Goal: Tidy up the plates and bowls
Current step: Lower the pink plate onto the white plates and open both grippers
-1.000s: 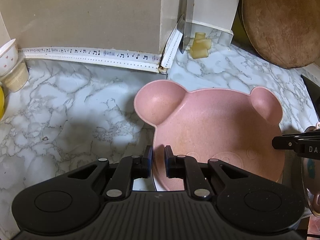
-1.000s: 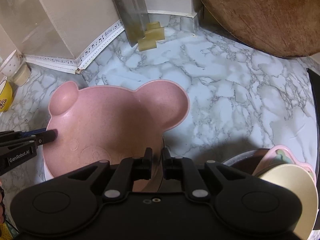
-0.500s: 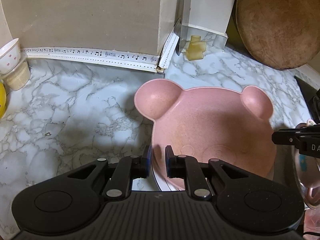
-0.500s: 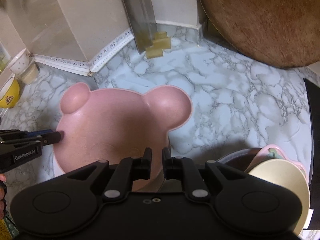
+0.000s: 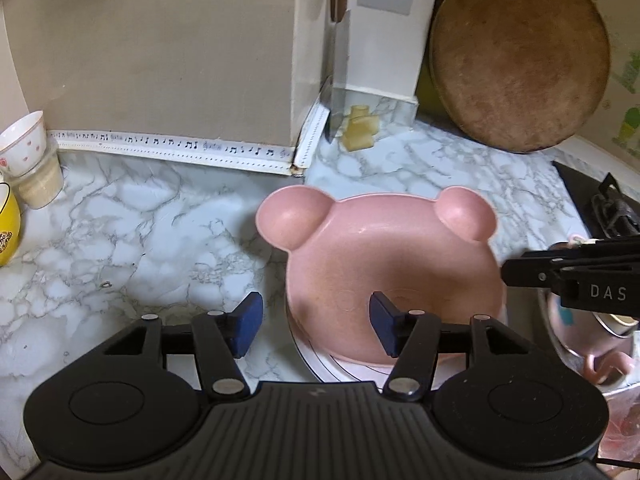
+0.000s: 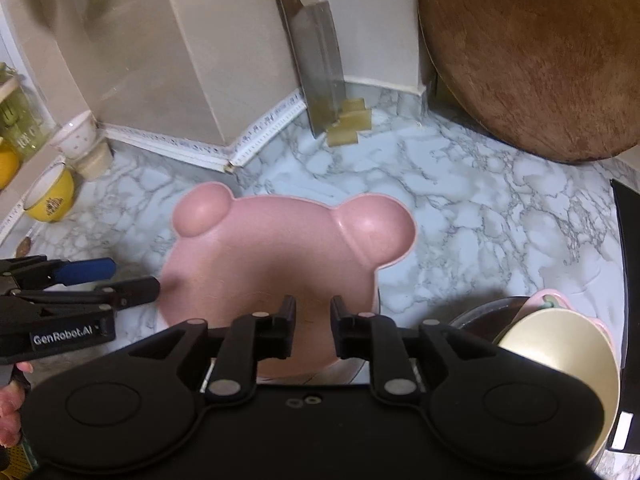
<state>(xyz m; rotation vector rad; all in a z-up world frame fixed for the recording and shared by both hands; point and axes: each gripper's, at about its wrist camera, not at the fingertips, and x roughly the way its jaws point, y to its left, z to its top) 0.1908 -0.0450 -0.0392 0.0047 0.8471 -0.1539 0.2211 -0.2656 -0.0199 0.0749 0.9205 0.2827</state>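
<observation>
The pink bear-shaped plate (image 5: 384,264) sits on the marble worktop (image 5: 132,232) on top of a white plate (image 5: 316,364) whose rim peeks out at its 6 o'clock edge, ears pointing toward 12 o'clock and the wall. The left hand-held gripper (image 5: 316,322) has just been opening: its blue-padded fingers now stand spread, the plate's near-left rim lies between them, and neither pad presses on it. The right hand-held gripper (image 6: 313,330) has also just been opening; its jaws are parted by a narrow gap over the plate's near edge, again with no pad seen pressing. In the left wrist view the right gripper's fingers reach in from 3 o'clock at the plate's side; in the right wrist view the left gripper comes in from 9 o'clock, just beside the rim. At 4 o'clock of the plate, in the right wrist view, a cream bowl (image 6: 560,364) lies in a metal basin with pink ware behind it. At 1 o'clock a round wooden board (image 6: 532,52) leans on the wall, and a cleaver (image 6: 320,68) stands at 12 o'clock. At 9 to 10 o'clock are a yellow bowl (image 6: 50,196) and a white cup (image 5: 24,144).
</observation>
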